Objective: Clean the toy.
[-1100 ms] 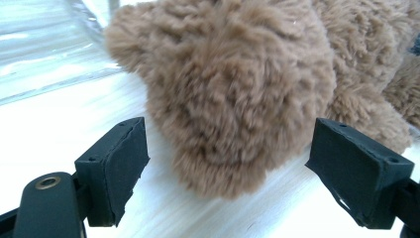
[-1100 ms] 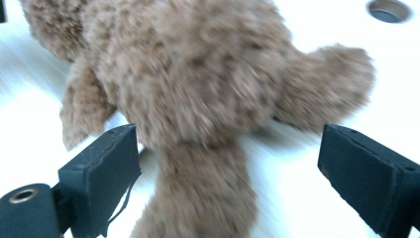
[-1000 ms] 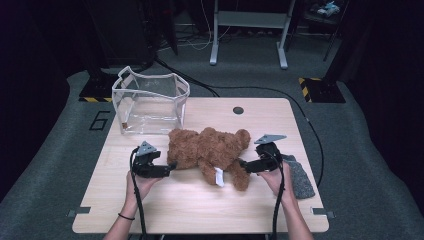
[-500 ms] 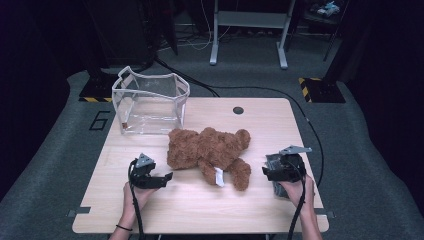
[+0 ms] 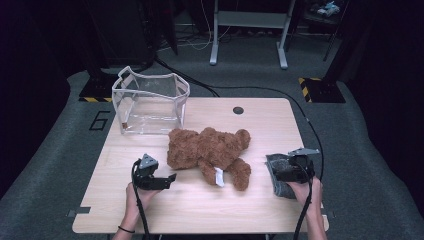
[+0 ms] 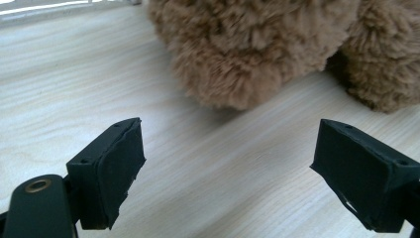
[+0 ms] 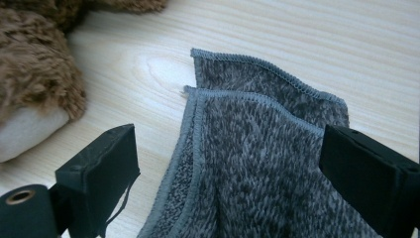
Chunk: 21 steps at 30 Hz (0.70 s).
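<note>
A brown teddy bear [image 5: 210, 150] lies in the middle of the wooden table [image 5: 260, 125], with a white tag [image 5: 218, 177] on its near side. My left gripper [image 5: 169, 180] rests just left of the bear, pointing at it. In the left gripper view, my left gripper [image 6: 228, 168] is open; its jaws have just opened a little further, with only bare table between them and the bear's fur [image 6: 257, 49] ahead. My right gripper [image 5: 282, 172] hangs over a folded grey cloth [image 5: 280, 189] right of the bear. In the right gripper view it [image 7: 228, 173] is open, with the cloth [image 7: 257, 148] beneath its jaws.
A clear plastic bag [image 5: 150, 102] stands open at the table's back left. A small dark round cap [image 5: 238, 110] sits near the far edge. Black cables trail off the table's right side, and dark equipment stands beyond the table.
My right gripper drew back from the bear, moving right and down until it hangs over the grey cloth. My left gripper stays close to where it was, beside the bear.
</note>
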Motion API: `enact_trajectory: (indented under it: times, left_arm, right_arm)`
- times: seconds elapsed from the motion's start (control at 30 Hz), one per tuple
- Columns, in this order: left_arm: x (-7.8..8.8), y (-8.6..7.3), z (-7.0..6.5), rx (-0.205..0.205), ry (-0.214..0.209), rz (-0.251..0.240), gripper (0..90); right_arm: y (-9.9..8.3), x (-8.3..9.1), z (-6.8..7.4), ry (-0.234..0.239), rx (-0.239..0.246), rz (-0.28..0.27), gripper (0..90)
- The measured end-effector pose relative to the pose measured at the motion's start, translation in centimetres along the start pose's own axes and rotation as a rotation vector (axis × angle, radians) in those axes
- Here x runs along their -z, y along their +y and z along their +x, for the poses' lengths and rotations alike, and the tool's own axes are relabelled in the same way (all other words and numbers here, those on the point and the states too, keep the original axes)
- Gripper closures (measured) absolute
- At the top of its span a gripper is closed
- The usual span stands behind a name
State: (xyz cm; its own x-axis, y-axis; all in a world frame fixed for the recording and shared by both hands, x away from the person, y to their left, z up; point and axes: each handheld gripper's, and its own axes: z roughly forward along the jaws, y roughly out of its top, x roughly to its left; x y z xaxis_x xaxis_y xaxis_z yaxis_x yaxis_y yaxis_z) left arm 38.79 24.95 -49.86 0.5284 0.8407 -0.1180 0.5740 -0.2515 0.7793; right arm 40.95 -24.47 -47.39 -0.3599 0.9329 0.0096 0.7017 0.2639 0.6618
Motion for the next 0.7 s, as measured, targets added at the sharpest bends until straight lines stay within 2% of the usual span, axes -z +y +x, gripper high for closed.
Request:
enact_trajectory:
  times: [0.03,0.13,0.17,0.27,0.47,0.5,0.53,0.6,0.7]
  left_arm:
    - [0.0,0.1,-0.1,-0.001,0.005,-0.004,11.0]
    - [0.1,0.6,-0.3,-0.011,0.005,-0.012,10.7]
    - [0.2,0.8,-0.4,-0.017,0.008,-0.019,10.5]
    - [0.0,1.2,-0.6,-0.024,0.014,-0.032,10.4]
    - [-0.9,2.2,-0.4,-0.065,0.035,-0.031,15.2]
    - [-1.1,2.3,-0.4,-0.062,0.040,-0.030,15.6]
    - [-1.3,2.4,-0.3,-0.066,0.051,-0.031,15.7]
    - [-1.6,2.5,-0.2,-0.067,0.057,-0.039,17.7]
    - [-2.0,2.6,-0.2,-0.076,0.034,-0.015,19.3]
  right_arm:
    - [0.0,-0.1,0.0,-0.006,-0.011,0.013,7.1]
    - [-0.2,-0.7,-0.1,-0.029,-0.002,0.047,6.4]
    - [-0.3,-0.8,0.0,-0.036,-0.018,0.058,6.0]
    - [-0.6,-1.2,-0.1,-0.046,-0.007,0.079,5.4]
    - [-1.1,-1.8,-0.3,-0.061,-0.034,0.121,5.1]
    - [-1.2,-1.8,-0.4,-0.061,-0.025,0.117,5.3]
    - [-1.2,-1.9,-0.5,-0.049,-0.035,0.123,5.7]
    - [-1.4,-2.1,-0.4,-0.053,-0.057,0.140,7.1]
    - [-1.7,-2.7,-0.6,-0.039,-0.050,0.143,7.8]
